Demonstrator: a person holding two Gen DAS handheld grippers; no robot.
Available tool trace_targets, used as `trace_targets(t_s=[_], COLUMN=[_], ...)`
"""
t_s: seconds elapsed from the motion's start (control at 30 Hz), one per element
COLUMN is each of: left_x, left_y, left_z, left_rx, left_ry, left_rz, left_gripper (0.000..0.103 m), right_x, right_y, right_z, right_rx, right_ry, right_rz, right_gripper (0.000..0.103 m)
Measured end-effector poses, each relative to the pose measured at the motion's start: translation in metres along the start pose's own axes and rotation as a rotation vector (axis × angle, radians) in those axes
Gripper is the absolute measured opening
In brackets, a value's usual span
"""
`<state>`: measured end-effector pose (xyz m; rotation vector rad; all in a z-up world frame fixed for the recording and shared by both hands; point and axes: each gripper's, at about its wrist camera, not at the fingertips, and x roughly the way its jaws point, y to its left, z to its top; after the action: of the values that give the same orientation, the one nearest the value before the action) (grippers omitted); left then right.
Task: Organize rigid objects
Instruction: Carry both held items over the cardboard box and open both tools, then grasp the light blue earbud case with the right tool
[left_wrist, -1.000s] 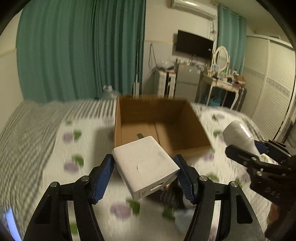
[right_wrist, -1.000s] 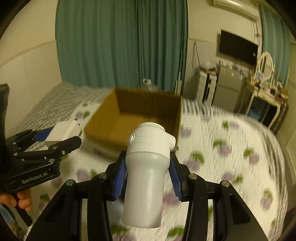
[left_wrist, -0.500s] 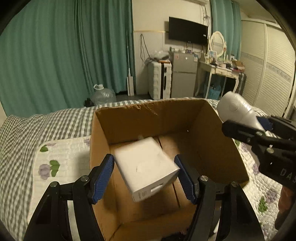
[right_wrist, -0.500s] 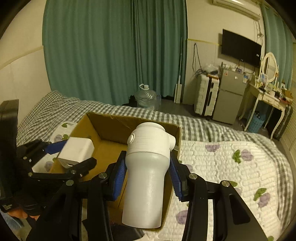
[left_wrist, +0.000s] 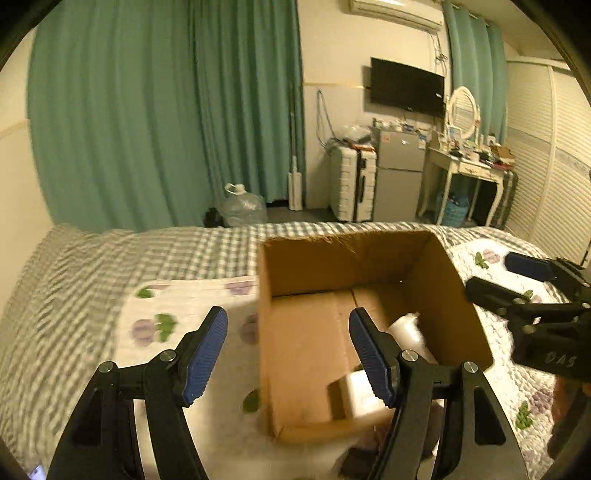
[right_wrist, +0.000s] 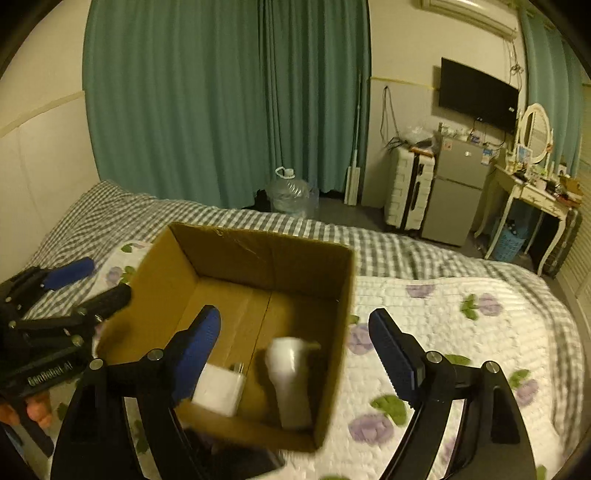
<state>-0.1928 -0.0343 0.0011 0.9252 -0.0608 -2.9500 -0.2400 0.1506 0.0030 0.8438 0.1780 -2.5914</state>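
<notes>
Since a sec ago both items left your grippers: white charger block (right_wrist: 218, 393) and white bottle (right_wrist: 291, 380) now lie inside the cardboard box (right_wrist: 258, 254), side by side near its front wall. Your right gripper (right_wrist: 295, 354) just opened, empty over the box; left gripper (left_wrist: 288, 350) also open, empty, at the box's left wall.

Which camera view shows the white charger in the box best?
The right wrist view: the charger lies in plain sight on the box floor beside the white bottle. In the left wrist view the charger is blurred and partly hidden behind a finger.
</notes>
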Motion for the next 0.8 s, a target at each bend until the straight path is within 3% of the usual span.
trace_targets(t_s=[0.13, 0.3, 0.53, 0.7, 0.73, 0.8], left_x=[-0.052, -0.095, -0.095, -0.073, -0.071, -0.066], left_y=[0.01, 0.013, 0.015, 0.015, 0.015, 0.015], left_z=[-0.012, -0.049, -0.116, -0.147, -0.15, -0.152], left_rx=[-0.026, -0.025, -0.067, -0.047, -0.046, -0.044], left_ry=[-0.018, -0.026, 0.064, 0.153, 0.162, 0.171], left_rz=[0.012, 0.035, 0.051, 0.08, 0.081, 0.08], left_gripper=[0.072, 0.073, 0.073, 0.073, 0.073, 0.073], right_x=[-0.057, -0.091, -0.058, -0.021, -0.017, -0.01], right_y=[0.011, 0.04, 0.078, 0.086, 0.086, 0.088], right_z=[-0.019, -0.067, -0.15, -0.176, -0.18, -0.184], right_rx=[-0.002, -0.047, -0.06, -0.071, -0.071, -0.069], right_ry=[0.001, 0.053, 0.23, 0.337, 0.348, 0.363], right_rz=[-0.019, -0.018, 0.055, 0.078, 0.08, 0.09], right_gripper=[0.083, 0.084, 0.084, 0.083, 0.082, 0.067])
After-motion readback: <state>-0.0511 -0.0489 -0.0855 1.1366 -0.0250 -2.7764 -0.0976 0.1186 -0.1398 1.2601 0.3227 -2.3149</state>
